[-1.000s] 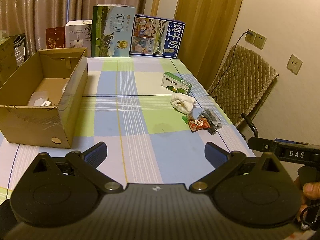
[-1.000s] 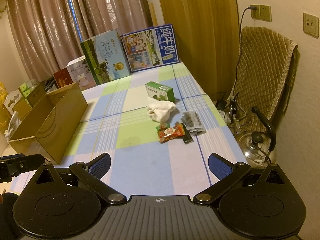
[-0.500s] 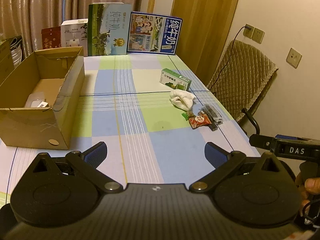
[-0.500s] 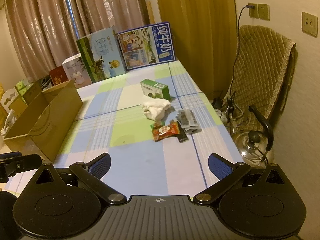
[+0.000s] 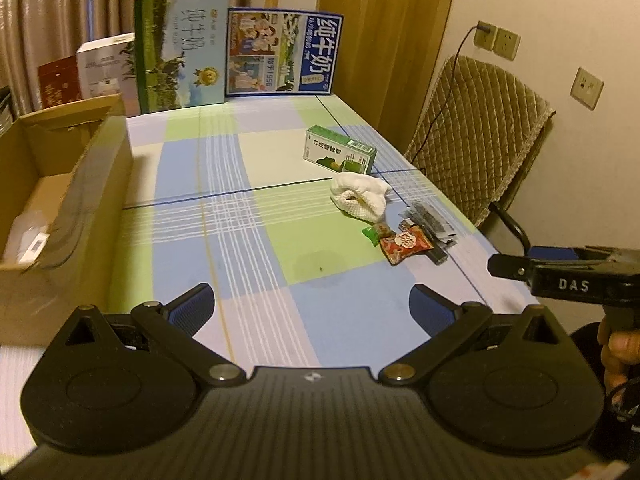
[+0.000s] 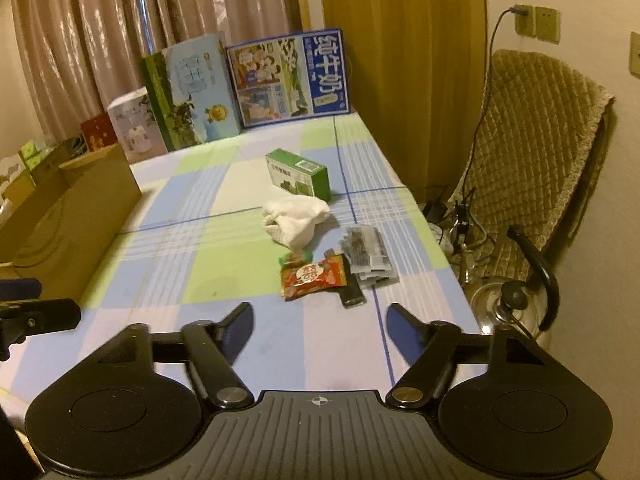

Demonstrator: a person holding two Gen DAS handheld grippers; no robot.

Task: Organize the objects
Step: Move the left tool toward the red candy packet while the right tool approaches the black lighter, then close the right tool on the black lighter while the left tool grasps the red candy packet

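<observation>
Left wrist view: the left tongs (image 5: 310, 308) hang spread wide and empty over the near end of the checked blue-and-green tabletop (image 5: 256, 248), aimed down its length, so nothing is committed yet. To their left stands the open brown cardboard box (image 5: 92, 184), its mouth up and a few pale items already lying on its floor, which suggests it is the collecting place. The loose things sit together well apart from it on the far right: a green-and-white rectangular carton (image 5: 340, 155) lying flat, a crumpled white cloth (image 5: 360, 197) just in front of it, then a red foil snack packet (image 5: 405, 243) beside a stack of clear plastic sachets (image 5: 430, 222). The right tongs' dark body, held by a hand (image 5: 618, 354), juts in from the right edge.

Right wrist view: the right tongs (image 6: 320, 328) are also released and grasp nothing, though their gap looks narrower. They point straight at the red foil snack packet (image 6: 313, 276), with the sachets (image 6: 366, 250) and a small dark flat object (image 6: 352, 294), partly hidden, touching it. Being on that side, they seem the natural choice for these pieces. The cloth (image 6: 298, 218) and carton (image 6: 299, 174) lie beyond; the box (image 6: 76, 208) is far left.
</observation>
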